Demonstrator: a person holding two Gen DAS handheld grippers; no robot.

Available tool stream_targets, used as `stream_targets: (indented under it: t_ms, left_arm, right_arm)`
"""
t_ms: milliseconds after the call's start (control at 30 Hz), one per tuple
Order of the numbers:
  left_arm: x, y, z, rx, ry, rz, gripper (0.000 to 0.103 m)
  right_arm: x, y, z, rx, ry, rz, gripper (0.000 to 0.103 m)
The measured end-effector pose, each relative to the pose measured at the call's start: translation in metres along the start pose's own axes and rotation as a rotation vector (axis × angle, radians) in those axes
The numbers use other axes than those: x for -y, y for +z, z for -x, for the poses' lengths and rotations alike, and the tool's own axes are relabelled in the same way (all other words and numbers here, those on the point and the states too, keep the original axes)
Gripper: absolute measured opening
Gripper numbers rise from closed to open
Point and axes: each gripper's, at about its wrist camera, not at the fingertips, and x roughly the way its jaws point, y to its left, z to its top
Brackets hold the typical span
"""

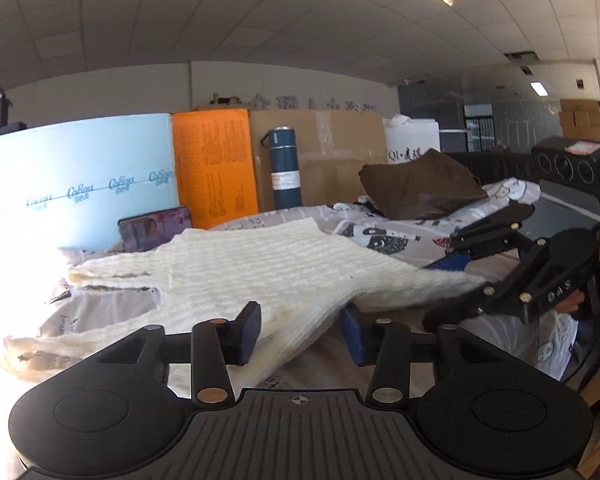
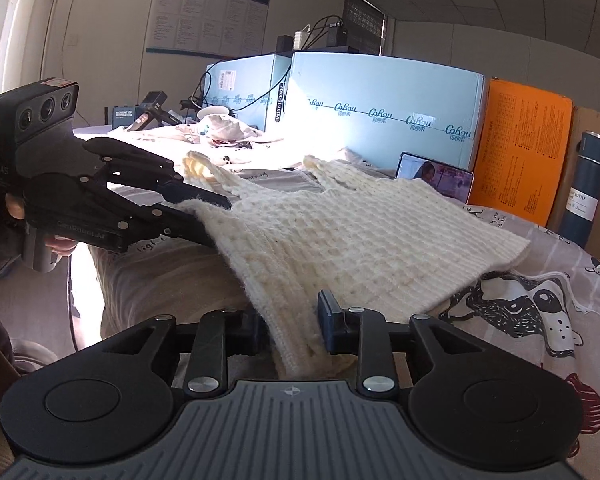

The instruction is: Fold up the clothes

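Note:
A cream knitted sleeveless top [image 1: 268,268] lies spread on a patterned bedsheet [image 1: 380,236]; it also shows in the right wrist view [image 2: 360,232]. My left gripper [image 1: 300,332] has its jaws apart around the top's near edge, and in the right wrist view [image 2: 208,220] its fingers straddle the top's side edge. My right gripper [image 2: 290,324] has its jaws apart with the top's corner between them. In the left wrist view the right gripper [image 1: 452,280] sits at the top's right corner.
A light blue foam board [image 1: 80,184], an orange board [image 1: 212,164], a cardboard box [image 1: 332,152] and a dark blue flask [image 1: 284,168] stand behind the bed. A phone [image 1: 156,226] leans there. A brown garment [image 1: 420,184] lies at the back right.

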Motion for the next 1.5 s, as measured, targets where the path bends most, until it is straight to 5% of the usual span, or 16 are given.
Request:
stream_targets:
  t_ms: [67, 233, 400, 533, 833, 933, 967, 1167, 1500]
  left_arm:
    - [-0.018, 0.003, 0.016, 0.068, 0.047, 0.133, 0.085]
    - [-0.062, 0.007, 0.043, 0.189, 0.238, 0.489, 0.095]
    - [-0.102, 0.005, 0.040, 0.132, 0.360, 0.884, 0.097]
    - [-0.120, -0.003, 0.022, 0.036, 0.422, 0.980, 0.097]
    - [-0.135, -0.001, -0.025, 0.015, 0.552, 0.935, 0.094]
    - [-0.136, 0.003, -0.039, -0.020, 0.570, 0.867, 0.022]
    - [-0.134, 0.004, -0.041, -0.014, 0.556, 0.858, 0.019]
    - [-0.091, 0.041, -0.054, 0.053, 0.390, 0.573, 0.019]
    - [0.021, 0.052, -0.111, -0.237, -0.005, -0.113, 0.027]
  right_arm:
    - [0.005, 0.003, 0.003, 0.016, 0.078, -0.052, 0.076]
    - [0.022, 0.017, 0.007, 0.100, 0.196, -0.193, 0.080]
    - [0.051, 0.040, 0.004, 0.223, 0.201, -0.359, 0.086]
    - [0.069, 0.061, -0.004, 0.301, 0.159, -0.429, 0.090]
    - [0.120, 0.082, -0.047, 0.378, 0.216, -0.572, 0.103]
    - [0.142, 0.061, -0.064, 0.288, 0.220, -0.749, 0.103]
    - [0.147, 0.057, -0.066, 0.279, 0.212, -0.793, 0.103]
    - [0.157, 0.046, -0.057, 0.338, 0.171, -0.876, 0.103]
    - [0.157, 0.046, -0.059, 0.324, 0.140, -0.882, 0.103]
